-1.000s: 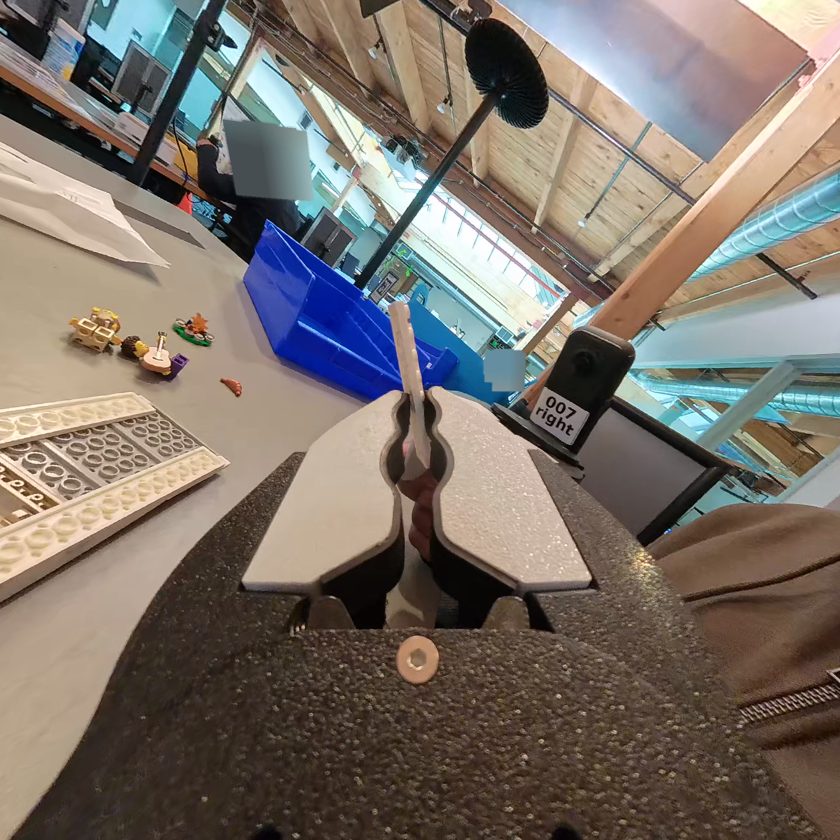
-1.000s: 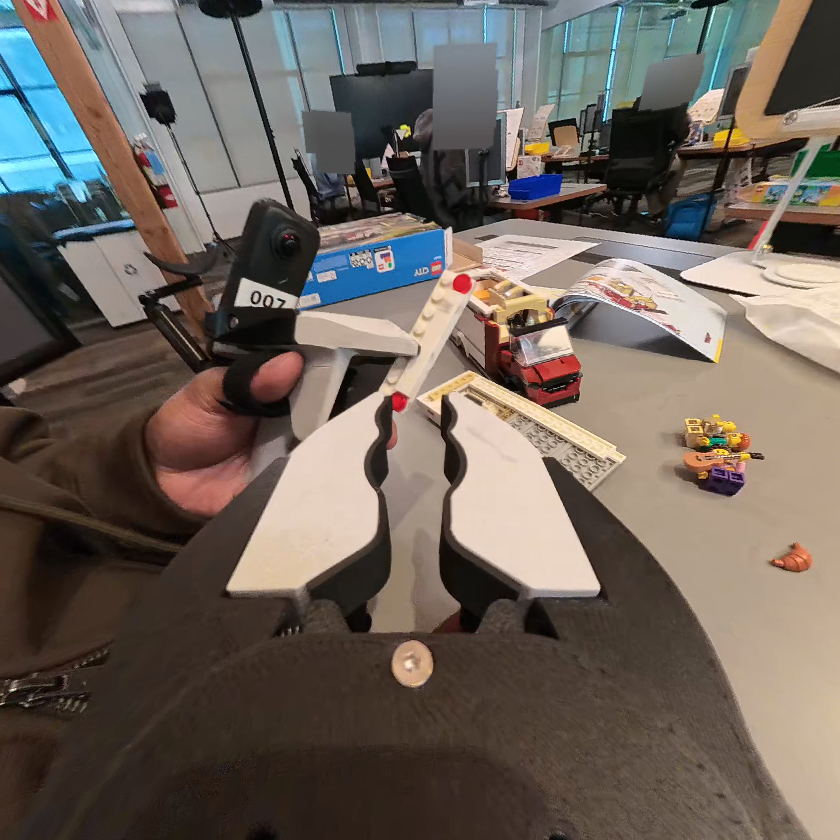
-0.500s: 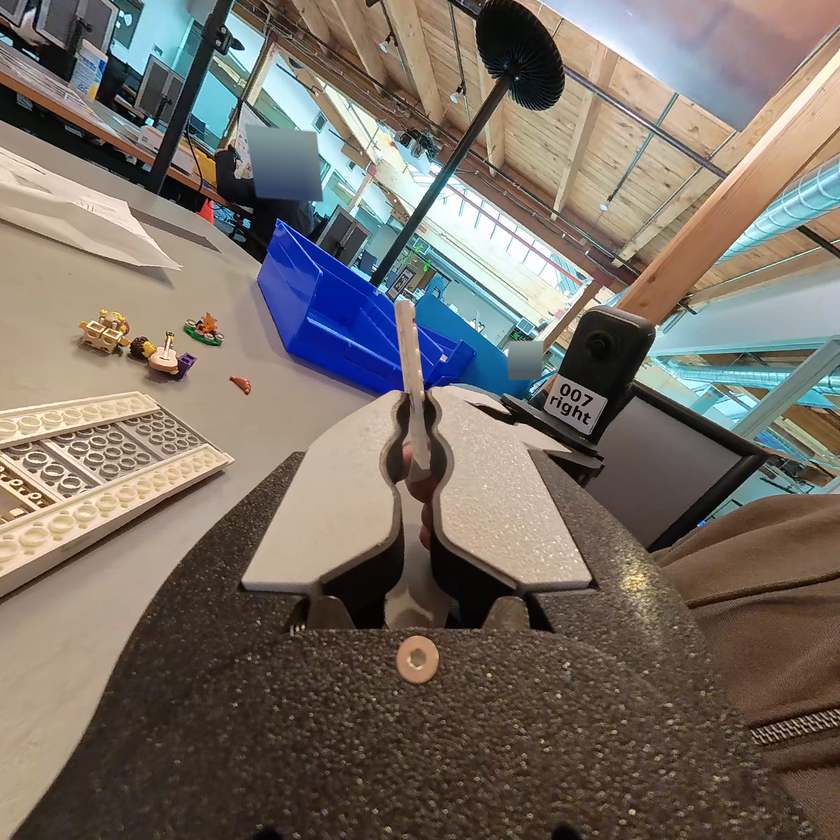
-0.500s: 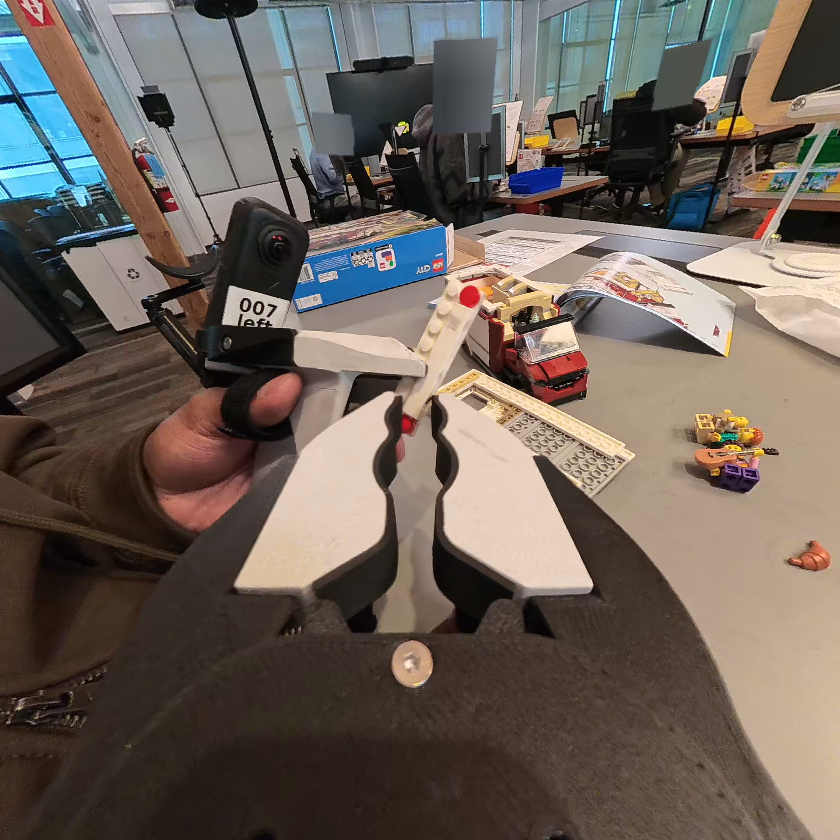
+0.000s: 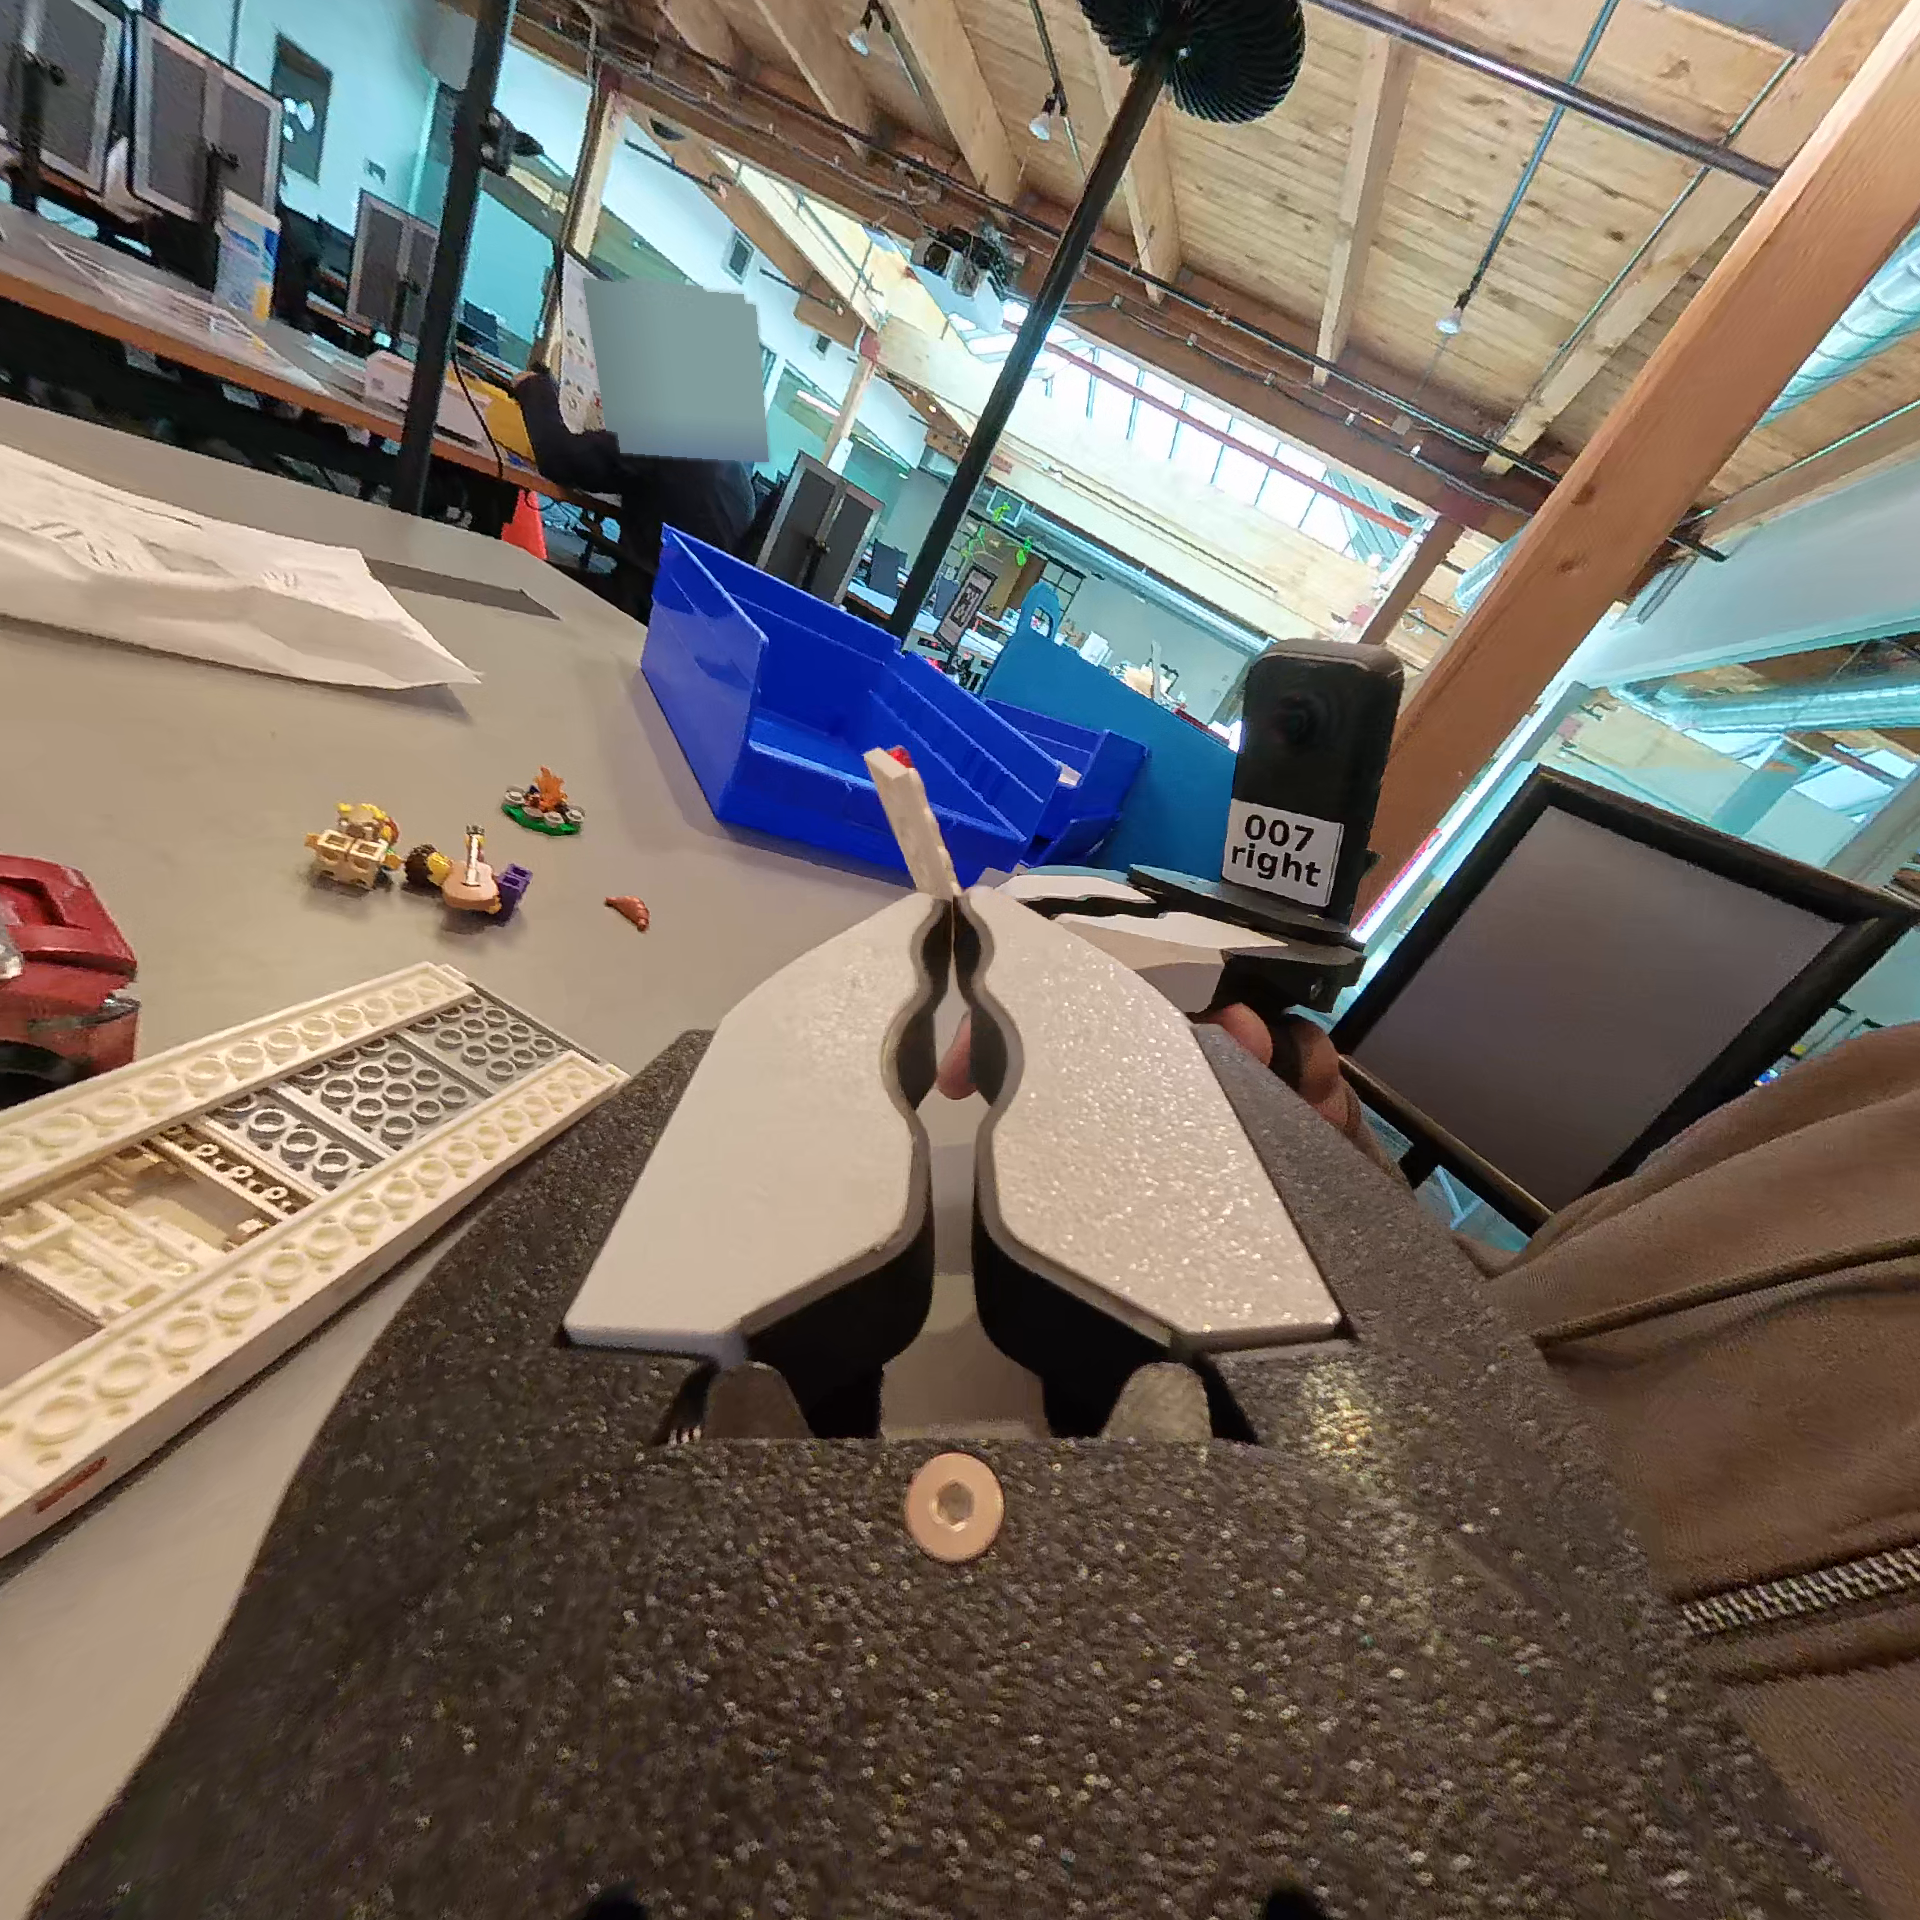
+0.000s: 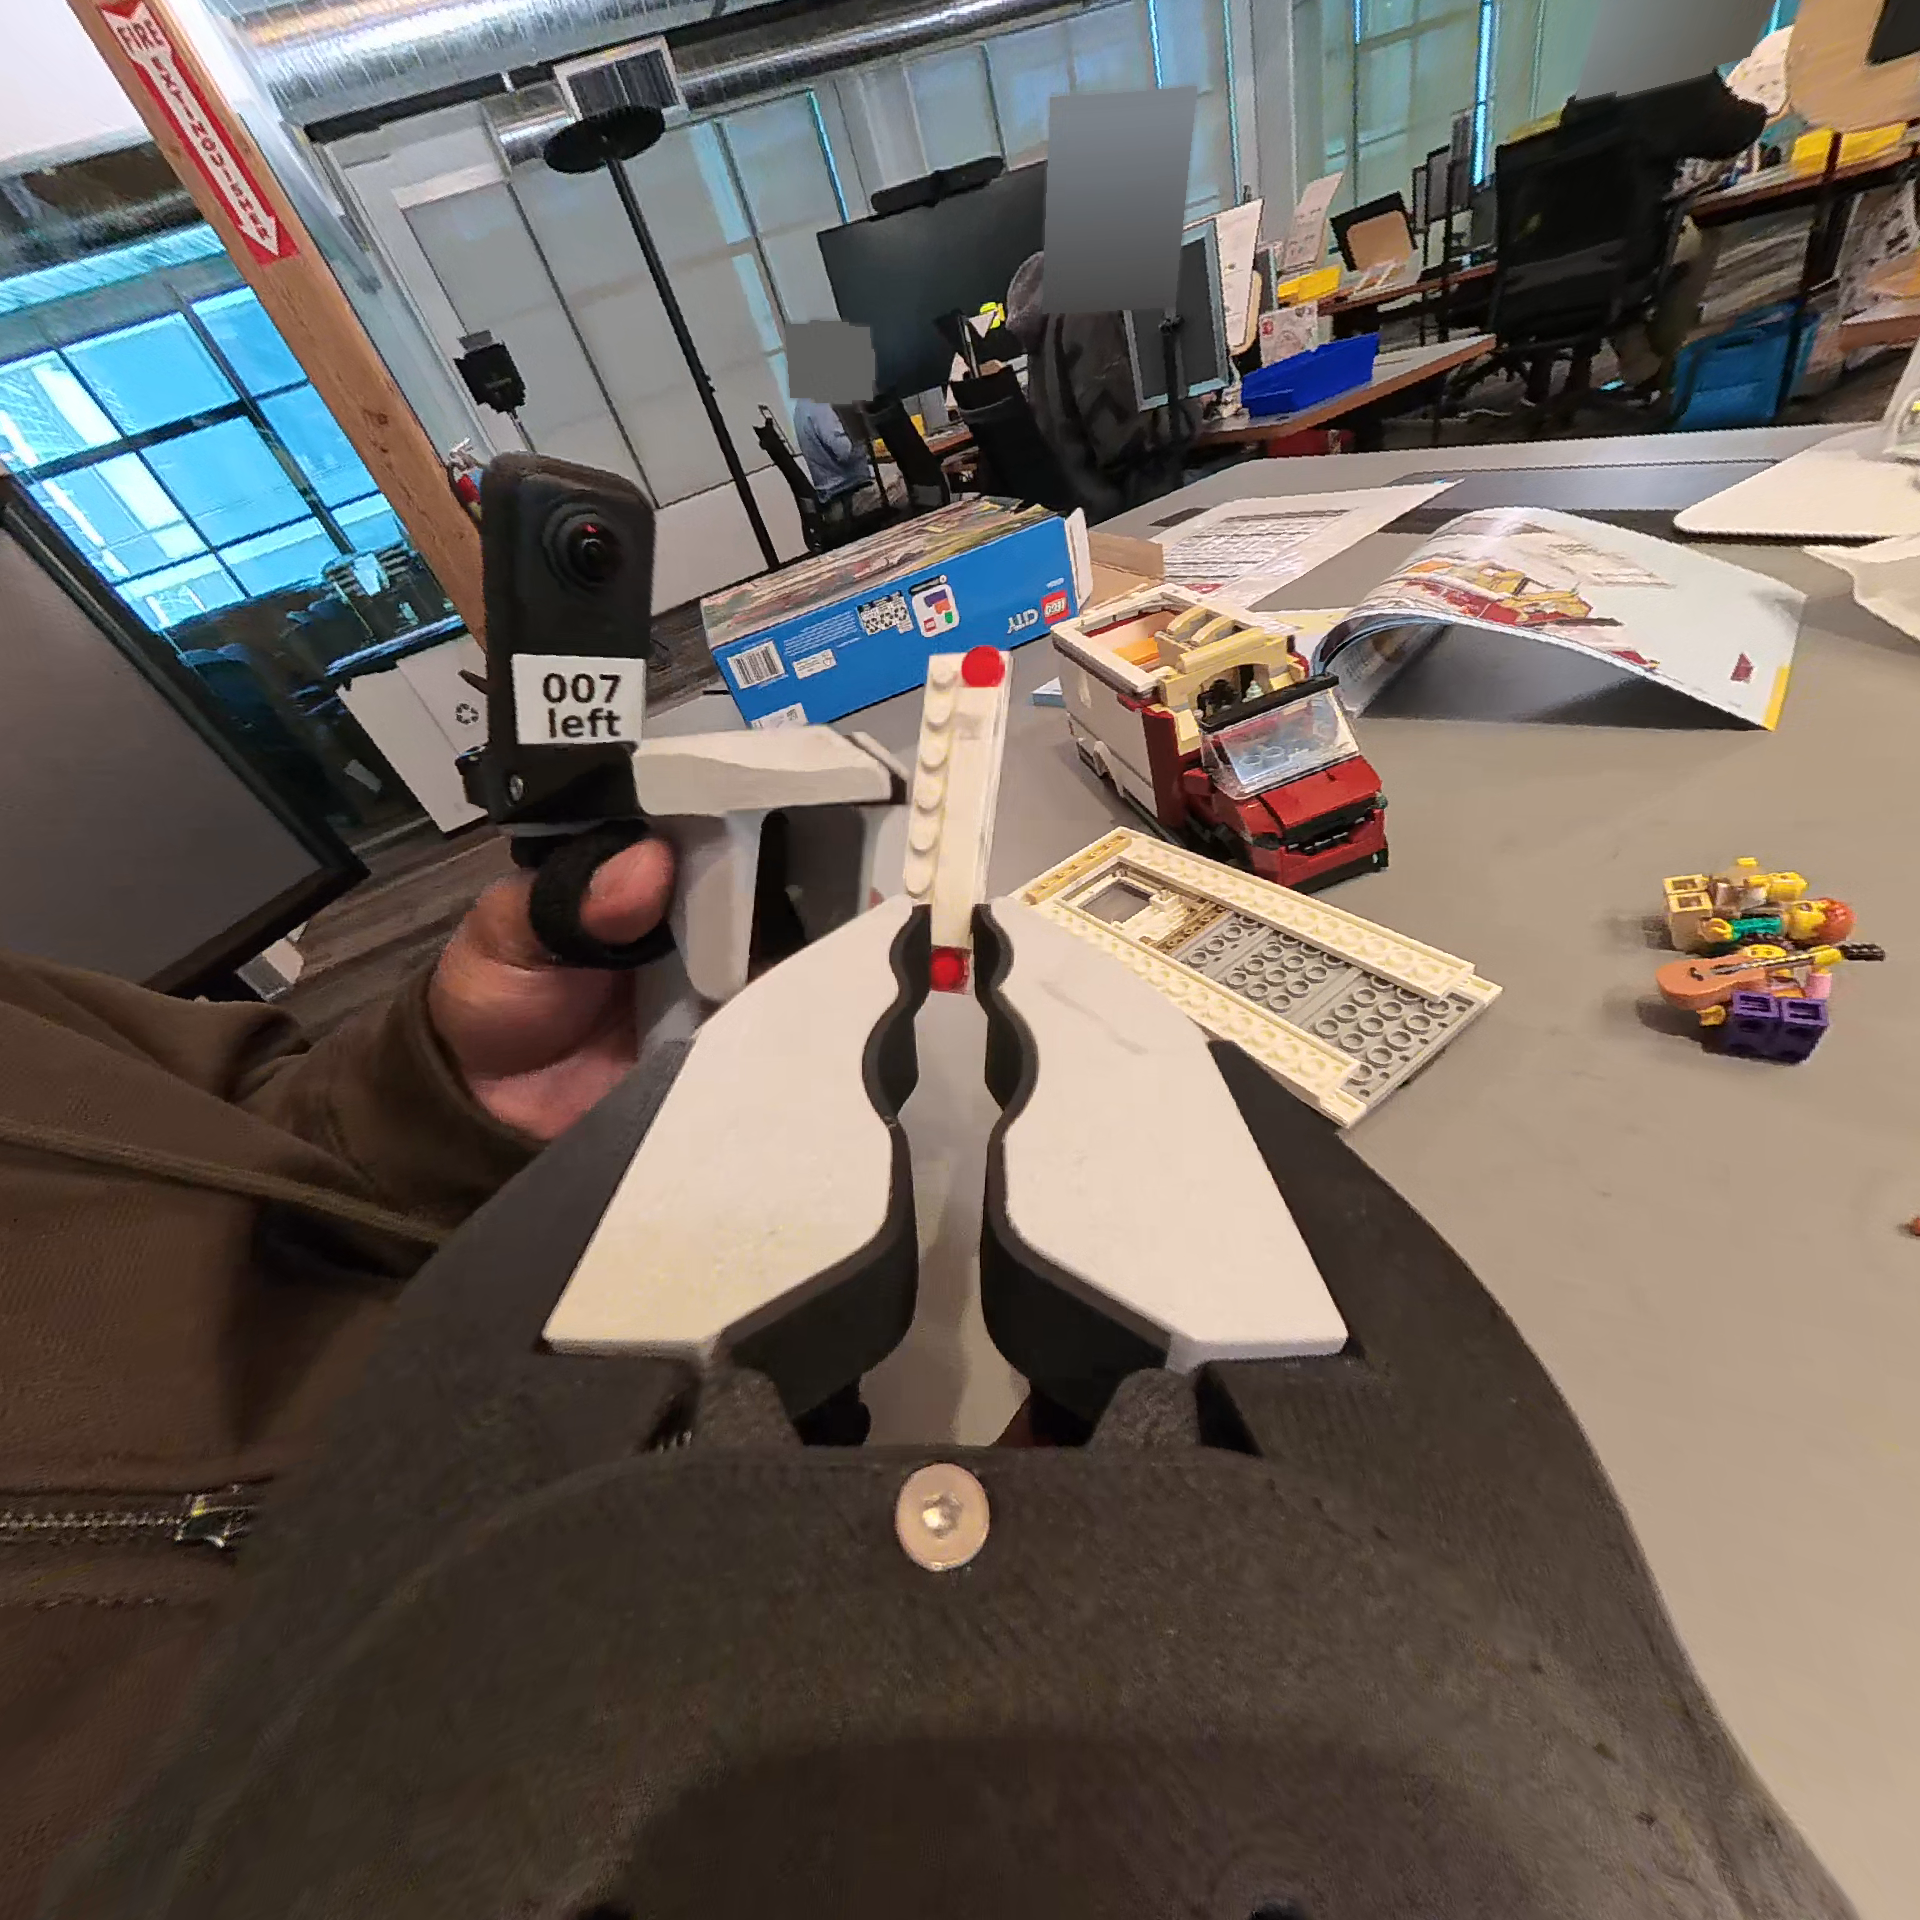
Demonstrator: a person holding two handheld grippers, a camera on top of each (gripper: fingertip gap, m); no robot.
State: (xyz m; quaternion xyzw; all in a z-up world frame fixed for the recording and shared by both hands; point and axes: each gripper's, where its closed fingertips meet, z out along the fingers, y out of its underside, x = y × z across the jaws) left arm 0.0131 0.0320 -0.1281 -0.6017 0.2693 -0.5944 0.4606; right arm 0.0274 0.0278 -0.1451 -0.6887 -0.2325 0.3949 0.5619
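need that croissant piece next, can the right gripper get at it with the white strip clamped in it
Probably not yet: the right gripper is shut on the white brick strip. The tiny brown croissant itself lies alone on bare grey table, nothing crowding it.

The long white plastic brick strip point(image 6: 954, 800) with red round studs looks smooth and slightly glossy, and the pale fingers point(image 6: 1060, 1039) of the right gripper point(image 6: 948, 940) pressing on its lower end look matt and finely grainy. Right of this strip, the flat cream and grey studded plastic plate point(image 6: 1278, 966) lies on the smooth matt grey table point(image 6: 1610, 1195). Behind the plate, the dark red plastic toy van point(image 6: 1236, 738) is shiny, and the open paper booklet point(image 6: 1558, 613) is glossy.
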